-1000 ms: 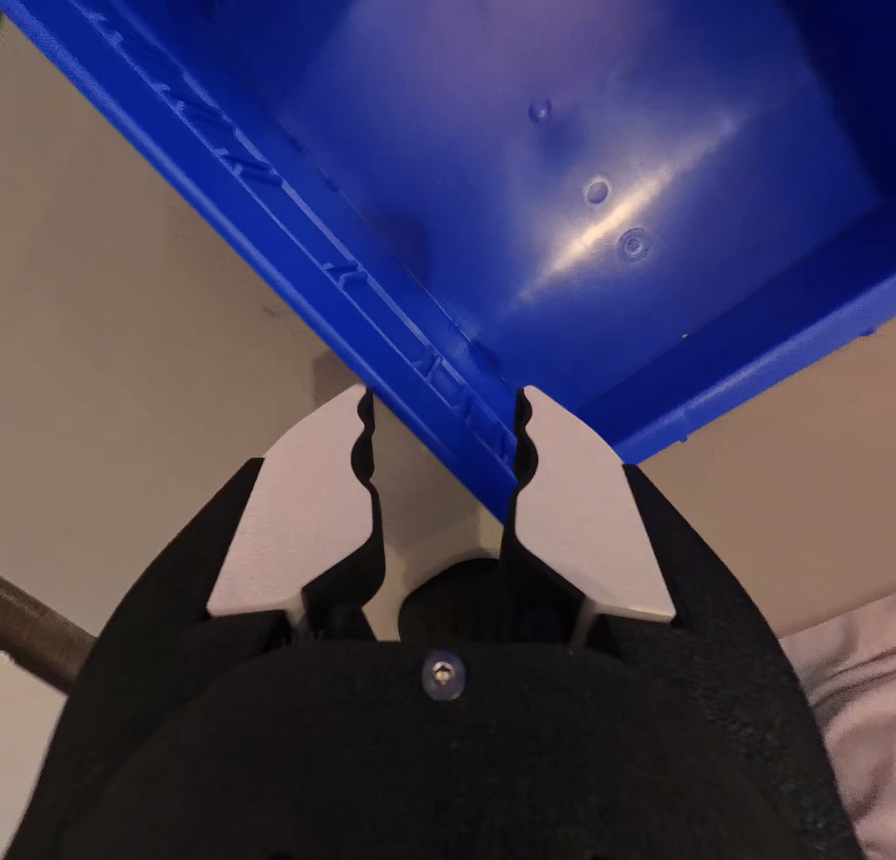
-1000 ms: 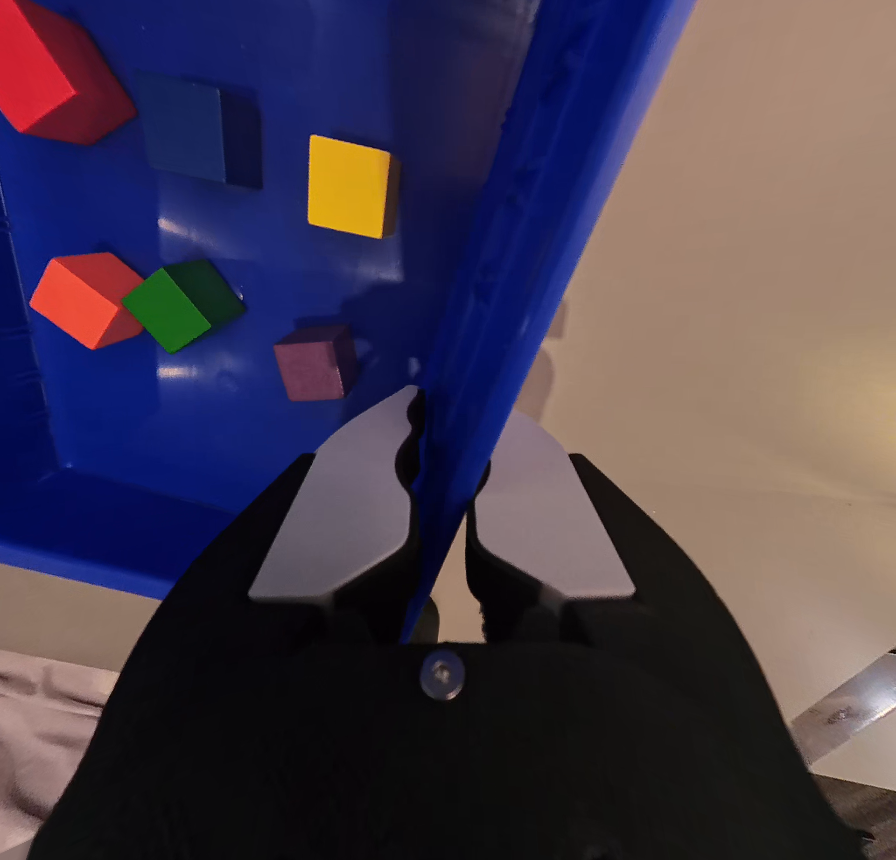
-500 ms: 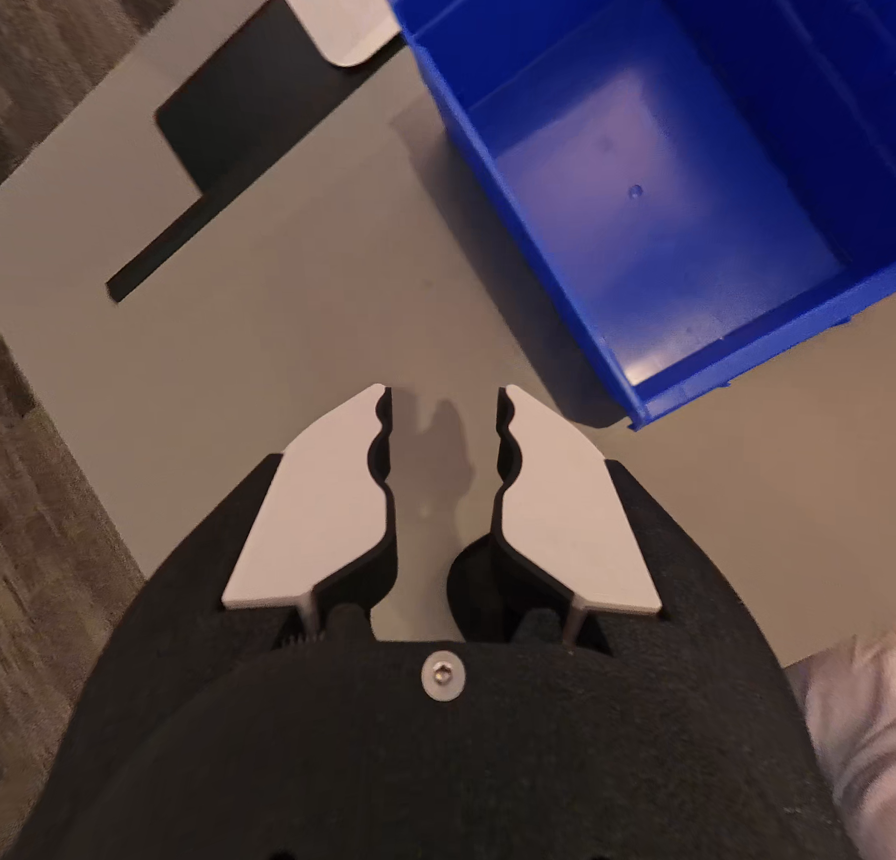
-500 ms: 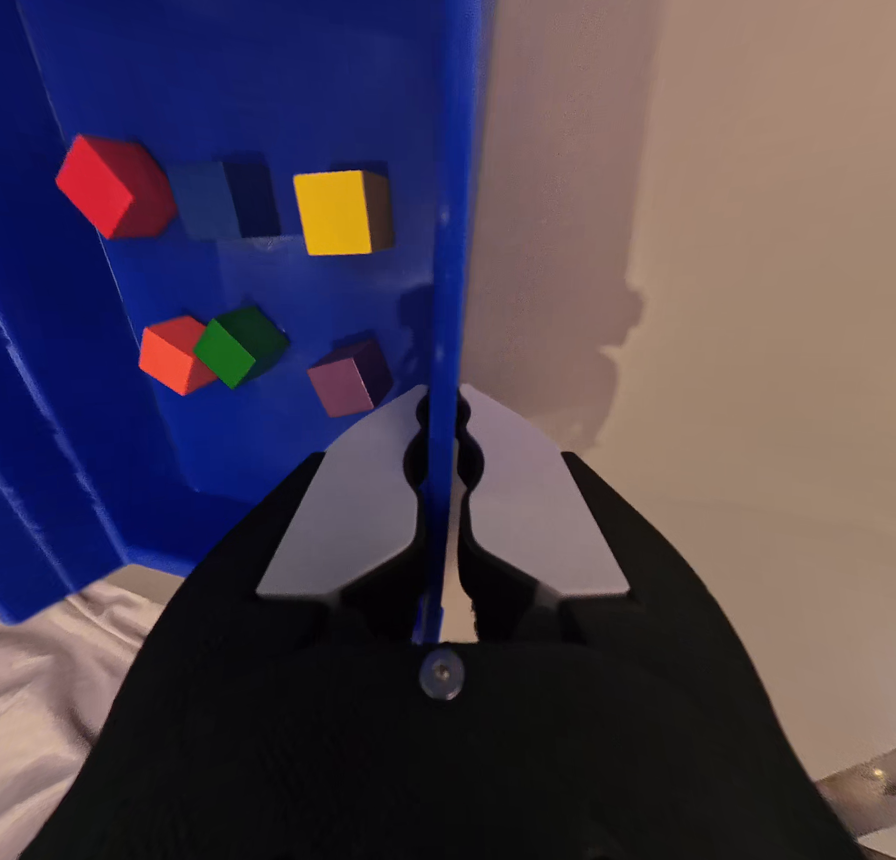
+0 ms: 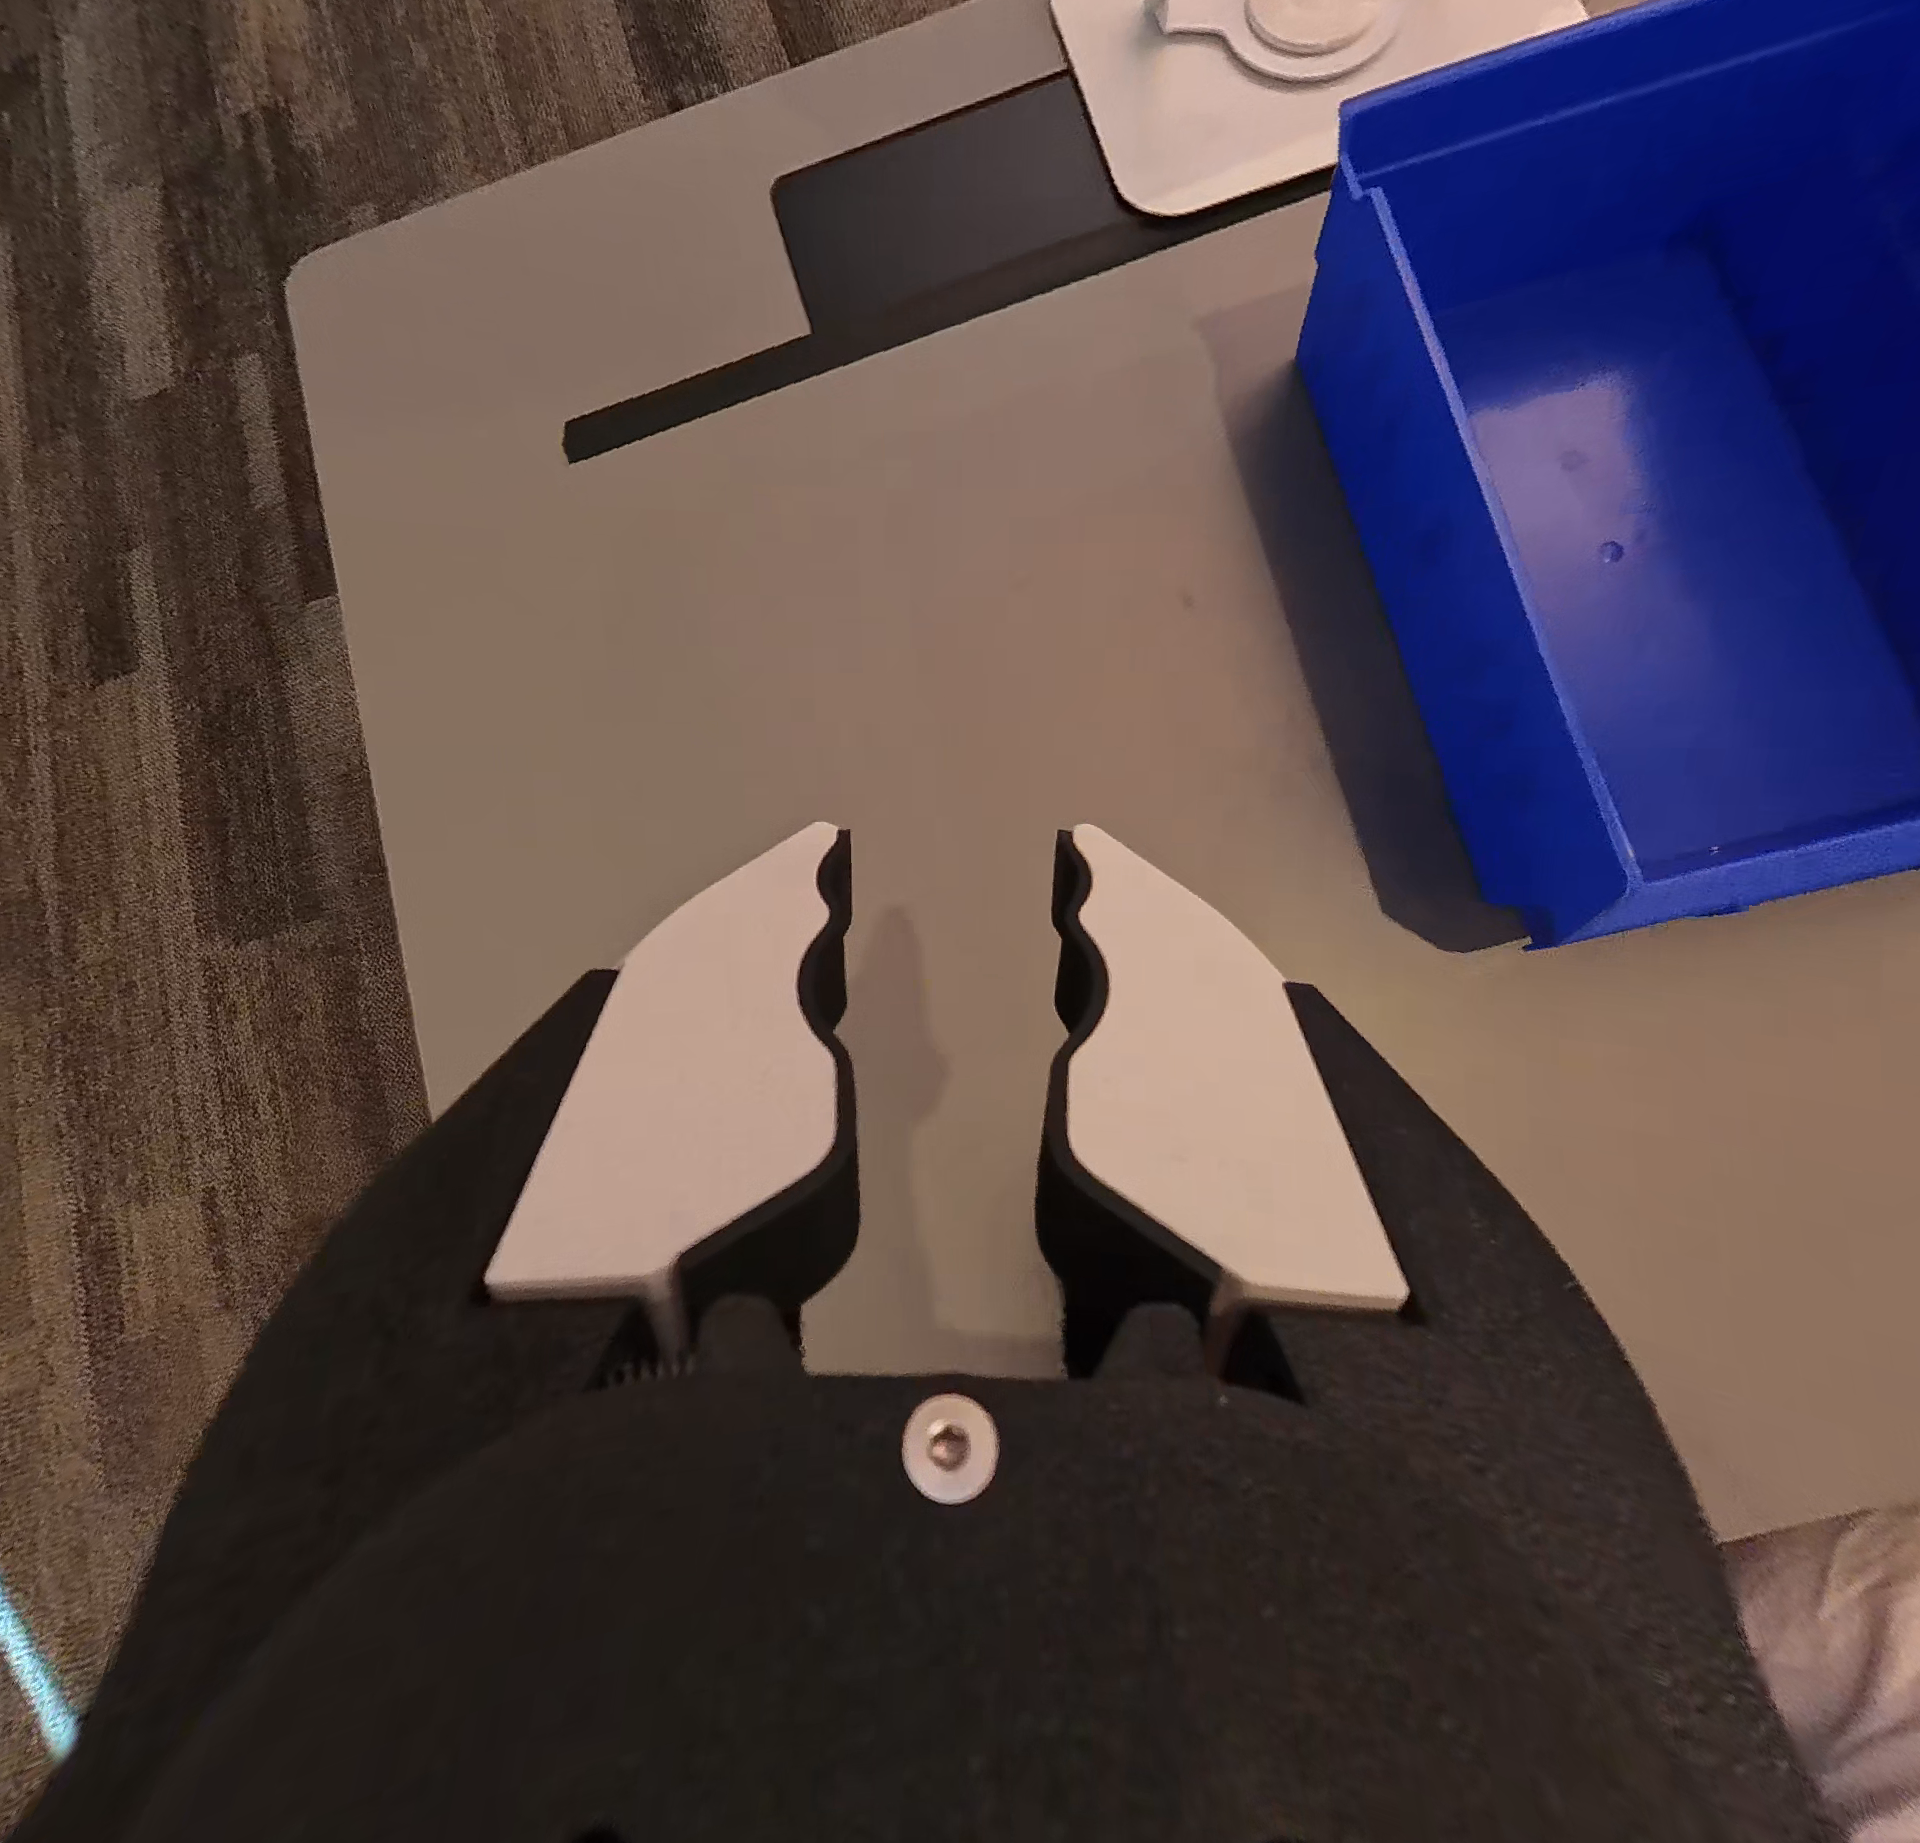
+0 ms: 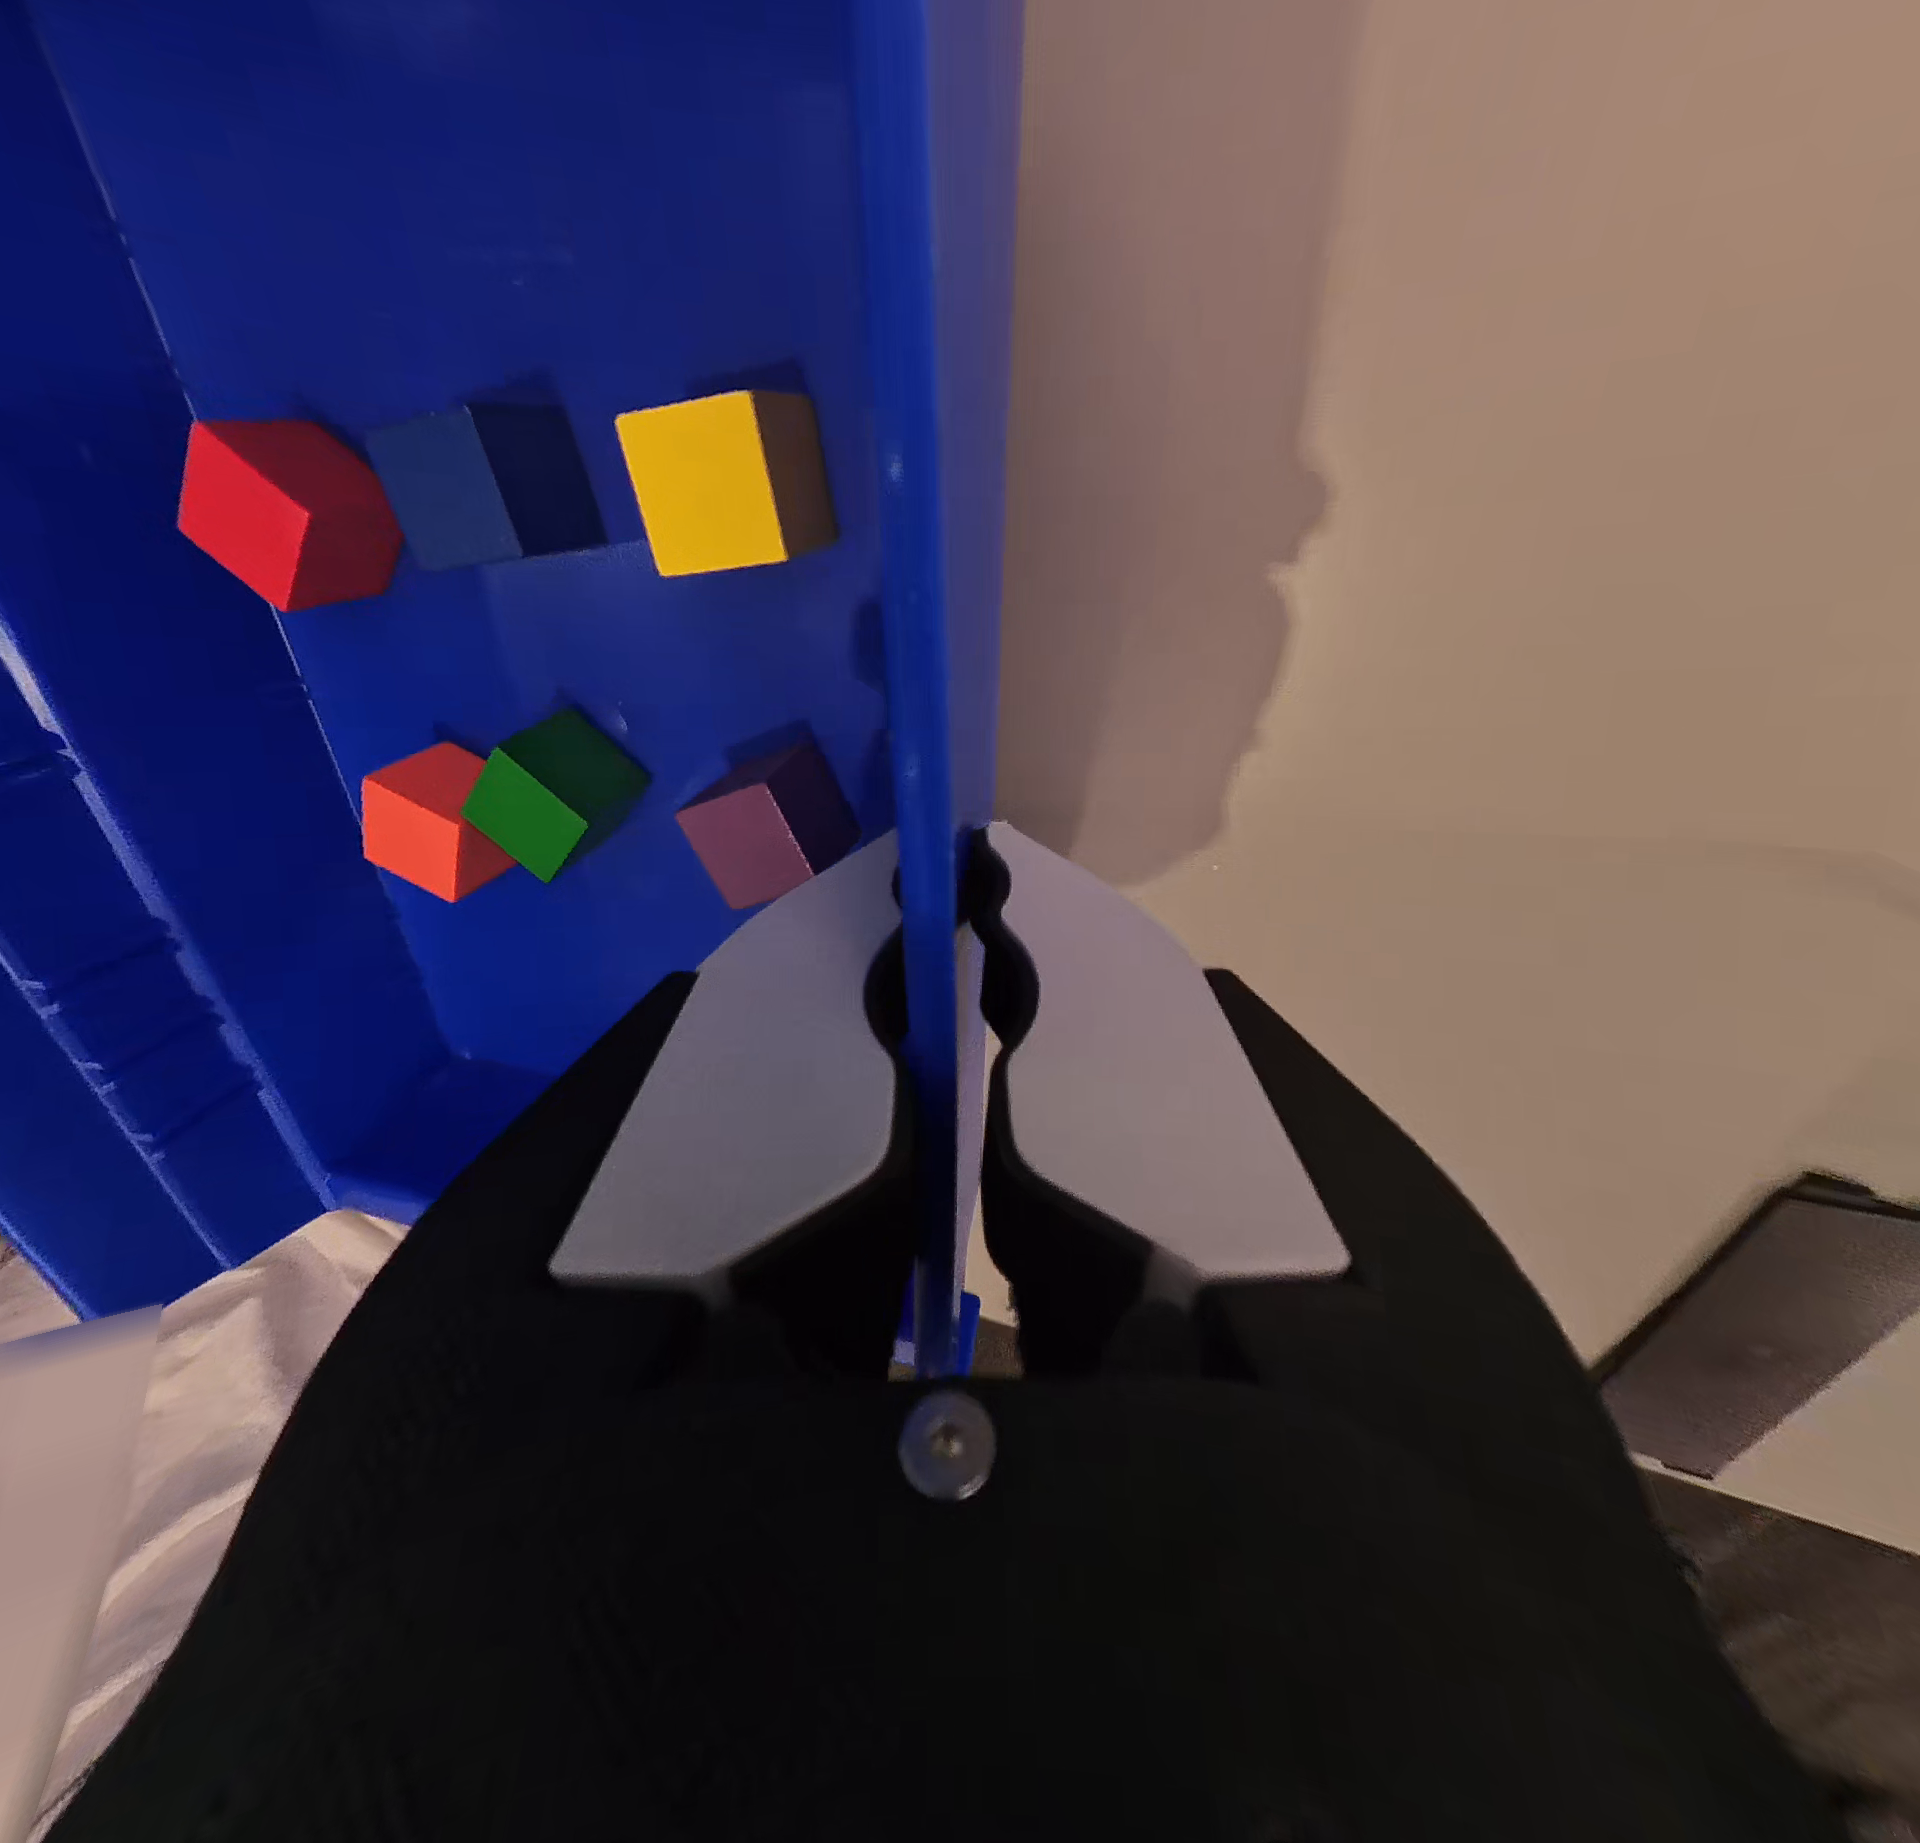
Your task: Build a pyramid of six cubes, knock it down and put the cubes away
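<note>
Seemingly the work is either at its very start or its very end: all six cubes lie loose on the floor of the blue bin [image 6: 665, 235], and nothing in either view settles which. No pyramid stands on the tabletop [image 5: 831, 650]. If this is the start, the building, the knocking down and the putting away all remain; if the end, only letting go of the bin is left.

In the right wrist view, the red cube [image 6: 281, 515], the dark blue cube [image 6: 457, 494] and the yellow cube [image 6: 707, 494] form a rough row, red and dark blue touching or nearly so, with the yellow cube nearest the gripped wall. Closer to the camera lie the orange cube [image 6: 416, 827] and the green cube [image 6: 530, 806], pressed against each other (whether the green one rides partly on the orange I cannot tell), and the purple cube [image 6: 748, 848], just beside the gripper's finger.

The right gripper [image 6: 940, 858] is clamped narrowly on the bin's side wall, one finger inside and one outside. The left gripper [image 5: 951, 843] hovers empty over bare tabletop, jaws moderately apart, with the bin's corner off to its right.

Around them: a black cut-out [image 5: 935, 224] near the tabletop's far edge, a pale plate [image 5: 1247, 100] with a clear fitting at the far corner, patterned carpet [image 5: 156, 546] beyond the left edge, and light cloth [image 6: 208, 1378] at the near edge. Any reach for the cubes must clear the bin's walls.
</note>
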Available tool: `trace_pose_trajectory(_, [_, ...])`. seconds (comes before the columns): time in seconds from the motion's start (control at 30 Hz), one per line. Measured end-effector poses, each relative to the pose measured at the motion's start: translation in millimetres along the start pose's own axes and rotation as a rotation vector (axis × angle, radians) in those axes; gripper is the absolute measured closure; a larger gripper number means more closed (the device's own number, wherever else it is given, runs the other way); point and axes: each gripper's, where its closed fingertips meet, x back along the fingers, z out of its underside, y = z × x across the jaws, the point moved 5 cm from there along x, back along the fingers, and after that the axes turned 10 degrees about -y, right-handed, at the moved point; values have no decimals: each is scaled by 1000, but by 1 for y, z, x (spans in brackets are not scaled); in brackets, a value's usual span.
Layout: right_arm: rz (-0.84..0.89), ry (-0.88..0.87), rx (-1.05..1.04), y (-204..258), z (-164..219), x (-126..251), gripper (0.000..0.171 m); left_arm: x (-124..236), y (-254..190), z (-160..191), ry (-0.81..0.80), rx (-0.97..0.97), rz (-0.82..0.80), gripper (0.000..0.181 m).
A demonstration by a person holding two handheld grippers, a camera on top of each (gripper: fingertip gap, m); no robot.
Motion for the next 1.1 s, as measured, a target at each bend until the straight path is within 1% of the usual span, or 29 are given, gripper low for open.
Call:
trace_pose_trajectory(0.07, [14, -23, 31, 29, -20, 26, 163, 4, 5, 1, -11, 10, -13, 144])
trace_pose_trajectory(0.13, [27, -42, 93, 71, -43, 47, 163, 7, 9, 3, -16, 22, -27, 144])
trace_pose_trajectory(0.2, [29, -56, 178, 123, -65, 59, 163, 10, 13, 5, -15, 31, -49, 144])
trace_pose_trajectory(0.27, [4, -58, 260, 183, -85, 59, 163, 12, 18, 7, -13, 41, -71, 144])
trace_pose_trajectory(0.37, [-75, -23, 392, 278, -103, 39, 163, 17, 27, 12, -8, 65, -113, 144])
trace_pose_trajectory(0.5, [-215, 7, 539, 396, -112, -4, 163, 34, 47, 26, 0, 127, -203, 144])
trace_pose_trajectory(0.57, [-292, 24, 578, 446, -111, -27, 162, 47, 60, 34, -17, 179, -259, 144])
trace_pose_trajectory(0.67, [-374, 48, 621, 505, -107, -58, 162, 64, 74, 44, -56, 245, -309, 146])
trace_pose_trajectory(0.77, [-404, 54, 611, 544, -106, -87, 162, 73, 87, 58, -55, 302, -341, 146])
trace_pose_trajectory(0.87, [-397, 47, 587, 564, -108, -117, 161, 77, 99, 72, -41, 359, -349, 145])
trace_pose_trajectory(1.0, [-348, 34, 531, 569, -110, -160, 161, 70, 108, 81, -23, 426, -312, 145])
trace_pose_trajectory(1.1, [-304, 14, 468, 562, -111, -190, 161, 60, 109, 81, 4, 415, -279, 145])
